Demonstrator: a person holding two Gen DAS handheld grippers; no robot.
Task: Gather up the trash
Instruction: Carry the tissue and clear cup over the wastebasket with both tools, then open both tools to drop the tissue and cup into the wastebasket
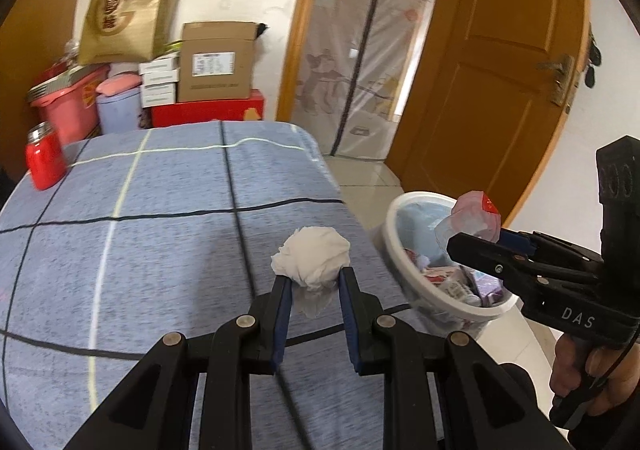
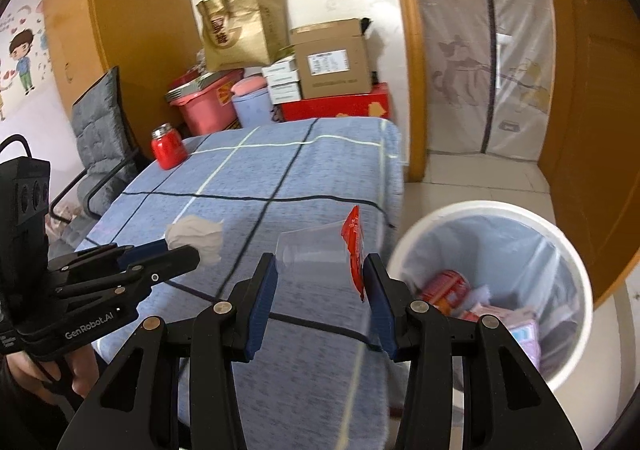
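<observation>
Left gripper: my left gripper (image 1: 314,282) is closed on a crumpled white tissue ball (image 1: 312,260), both blue pads pressing its lower part, so the jaws stand narrow.
Tissue ball: it sits at the fingertips, lifted above the blue checked cloth of the counter (image 1: 160,250), near the counter's right edge.
Right gripper: my right gripper (image 2: 320,274) is clamped on a clear plastic cup (image 2: 312,254) lying sideways between the pads, with a red wrapper (image 2: 354,250) pinned against the right pad; the jaws stand about half apart around it.
Cup and wrapper: held over the counter's right edge, just beside the bin.
Trash bin: a white bin (image 2: 576,274) with a pale liner stands on the floor next to the counter; it already holds a red can and other packaging.
Counter: a red jar (image 2: 168,146) with a metal lid stands at the far left corner.
Hands: a hand (image 1: 592,378) grips the right gripper's handle.
</observation>
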